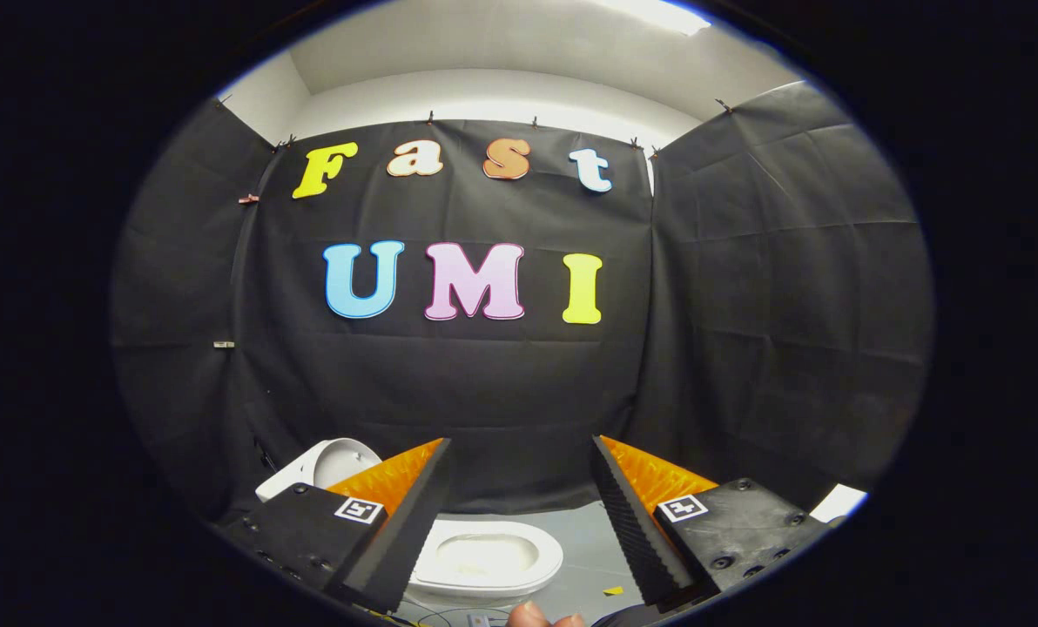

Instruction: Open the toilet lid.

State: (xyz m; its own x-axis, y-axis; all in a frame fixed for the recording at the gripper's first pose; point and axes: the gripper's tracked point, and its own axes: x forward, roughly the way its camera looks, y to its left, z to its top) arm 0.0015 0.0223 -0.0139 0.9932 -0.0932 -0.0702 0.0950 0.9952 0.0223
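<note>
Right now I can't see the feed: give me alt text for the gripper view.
The tongs are open and hold nothing, raised above a small white toilet on the grey floor. Its bowl shows between the fingers and its lid, already up, stands behind the left finger. Black cloth wall beyond.

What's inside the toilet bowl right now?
The toilet bowl looks pale and bare between the open hand-held gripper fingers. Its left part hides behind a finger; the raised lid stands behind.

Glossy smooth toilet [488,557], matt creased cloth wall [484,383], ridged tongs [519,448] fingers [632,522]
</note>
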